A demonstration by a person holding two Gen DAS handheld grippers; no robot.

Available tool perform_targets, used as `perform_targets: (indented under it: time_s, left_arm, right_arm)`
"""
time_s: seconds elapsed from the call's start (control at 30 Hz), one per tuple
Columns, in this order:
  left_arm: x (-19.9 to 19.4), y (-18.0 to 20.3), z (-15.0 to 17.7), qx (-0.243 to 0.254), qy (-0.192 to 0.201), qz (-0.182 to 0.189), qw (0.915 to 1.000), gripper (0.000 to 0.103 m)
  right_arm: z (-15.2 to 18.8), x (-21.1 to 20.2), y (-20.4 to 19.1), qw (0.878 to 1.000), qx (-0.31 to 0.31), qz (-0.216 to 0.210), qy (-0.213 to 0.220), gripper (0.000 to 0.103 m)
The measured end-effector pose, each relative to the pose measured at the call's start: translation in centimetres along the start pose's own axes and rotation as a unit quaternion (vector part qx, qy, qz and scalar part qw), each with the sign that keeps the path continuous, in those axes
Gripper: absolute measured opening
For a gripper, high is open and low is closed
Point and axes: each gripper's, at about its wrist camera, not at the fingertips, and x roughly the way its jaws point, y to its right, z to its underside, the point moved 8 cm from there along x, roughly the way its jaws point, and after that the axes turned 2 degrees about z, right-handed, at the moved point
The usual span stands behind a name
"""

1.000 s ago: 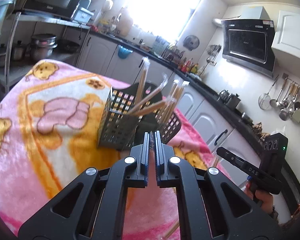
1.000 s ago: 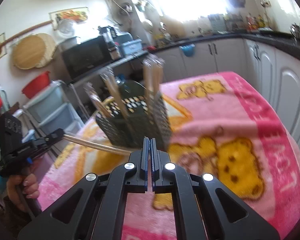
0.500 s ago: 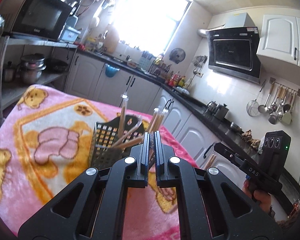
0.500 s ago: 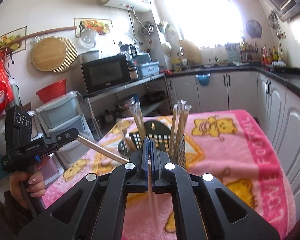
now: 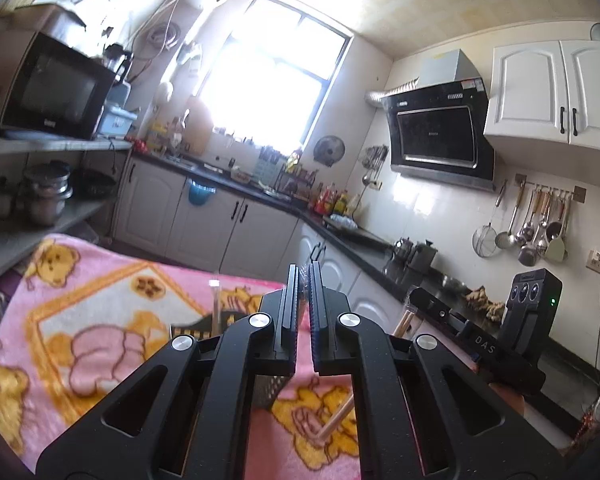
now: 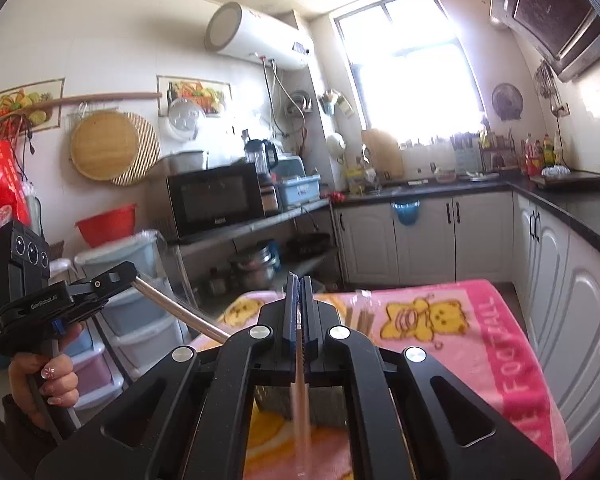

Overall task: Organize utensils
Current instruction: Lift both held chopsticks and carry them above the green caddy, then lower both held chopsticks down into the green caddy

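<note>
My left gripper (image 5: 304,280) is shut on a wrapped pair of chopsticks; its shaft shows in the right wrist view (image 6: 180,312), held by the left gripper (image 6: 116,278). My right gripper (image 6: 299,284) is shut on another wrapped pair of chopsticks (image 6: 302,400) that hangs down between its fingers; its tip (image 5: 336,420) shows in the left wrist view below the right gripper (image 5: 424,300). The dark mesh utensil holder (image 5: 268,392) stands on the pink blanket, mostly hidden behind both grippers, with wrapped chopsticks (image 5: 216,304) sticking up from it.
The pink bear-print blanket (image 5: 100,320) covers the table. White cabinets and a dark counter (image 6: 560,200) run along the right. A metal shelf with a microwave (image 6: 216,200) and pots stands left. Plastic drawers (image 6: 140,340) stand beside the table.
Both grippers have risen and tilted up, each lifting its chopsticks away from the holder. The holder has dropped low in both views and is now largely hidden behind the fingers.
</note>
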Motion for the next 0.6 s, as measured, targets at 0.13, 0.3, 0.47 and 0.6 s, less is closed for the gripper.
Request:
perform_targets:
  time_s: [0.13,0.3,0.47,0.6]
  left_arm:
    - [0.2,0.2,-1.9,0.011,0.013,-0.005,0.9998,0.002]
    - [0.9,0.0,-3.6,0.019,0.021,-0.012,0.9995,0.002]
    - [2.2,0.0,-4.7,0.026,0.026,-0.016,0.9992,0.002]
    - [3.0,0.1,-5.8,0.031,0.036,-0.019,0.9987,0.002]
  right_arm:
    - [-2.1,0.3,-0.2,1.0,-0.003,-0.003,0.026,0.002]
    - [-4.4,0.8,-0.3,0.998,-0.007,-0.004,0.055,0.002]
    - [-6.1,1.8,-0.3,0.997,-0.015,-0.004,0.075,0.002]
    - [-6.9,2.9,-0.4,0.997,-0.019,-0.003,0.079,0.002]
